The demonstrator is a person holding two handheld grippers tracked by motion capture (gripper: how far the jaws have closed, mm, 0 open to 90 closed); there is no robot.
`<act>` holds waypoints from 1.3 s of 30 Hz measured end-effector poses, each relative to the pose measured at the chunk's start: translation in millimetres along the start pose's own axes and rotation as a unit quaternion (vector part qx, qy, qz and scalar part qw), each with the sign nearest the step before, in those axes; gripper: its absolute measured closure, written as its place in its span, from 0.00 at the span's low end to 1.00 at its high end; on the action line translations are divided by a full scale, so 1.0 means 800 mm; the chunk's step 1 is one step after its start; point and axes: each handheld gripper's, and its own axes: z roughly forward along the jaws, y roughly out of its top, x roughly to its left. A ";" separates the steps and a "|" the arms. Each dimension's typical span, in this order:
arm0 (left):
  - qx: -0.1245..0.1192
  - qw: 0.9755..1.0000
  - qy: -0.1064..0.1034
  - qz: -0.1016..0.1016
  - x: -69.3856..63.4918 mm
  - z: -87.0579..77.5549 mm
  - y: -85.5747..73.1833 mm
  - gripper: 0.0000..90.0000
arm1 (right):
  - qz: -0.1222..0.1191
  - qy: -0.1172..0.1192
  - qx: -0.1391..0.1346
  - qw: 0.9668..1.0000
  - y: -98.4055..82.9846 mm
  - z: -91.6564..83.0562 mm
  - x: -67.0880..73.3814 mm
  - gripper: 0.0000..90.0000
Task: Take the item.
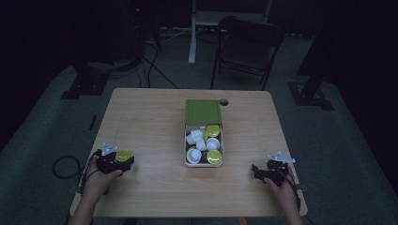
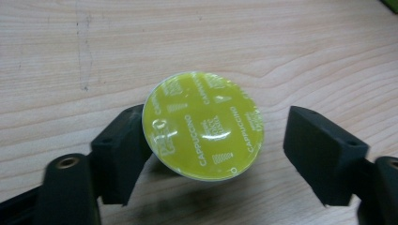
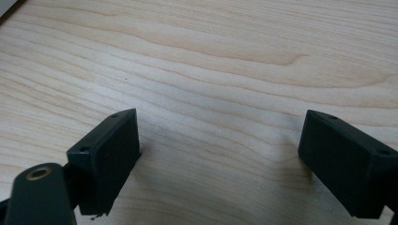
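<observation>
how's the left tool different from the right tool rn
The left tool has a yellow-green capsule between its jaws, with a gap at one jaw; the right tool has only bare table between its jaws. The left tool sits at the table's left, the right tool at its right. Both stand open, with black jaws.

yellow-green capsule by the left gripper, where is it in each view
High view: capsule at lower left, at the left gripper.
Left gripper view: centre frame, foil lid up, between open jaws, touching the left-hand one.
Right gripper view: not in it.
Shared landmark: the wooden table.
</observation>
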 end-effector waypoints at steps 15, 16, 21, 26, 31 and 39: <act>-0.043 0.998 -0.006 0.039 -0.018 -0.025 0.028 0.19 | 0.000 0.000 0.000 1.000 0.000 0.000 0.000 0.14; -0.049 0.998 -0.012 0.041 -0.020 -0.026 0.030 0.19 | 0.000 0.000 0.000 1.000 0.000 0.000 0.000 0.14; -0.056 0.996 -0.038 0.059 -0.033 -0.027 0.034 0.19 | 0.000 0.000 0.000 1.000 0.000 0.000 0.000 0.14; -0.057 0.994 -0.051 0.075 -0.044 -0.026 0.036 0.19 | 0.000 0.000 0.000 1.000 0.000 0.000 0.000 0.14; -0.059 0.991 -0.067 0.096 -0.055 -0.023 0.037 0.19 | 0.000 0.000 0.000 1.000 0.000 0.000 0.000 0.14; -0.056 0.984 -0.103 0.132 -0.076 -0.015 0.032 0.19 | 0.000 0.000 0.000 1.000 0.000 0.000 0.000 0.14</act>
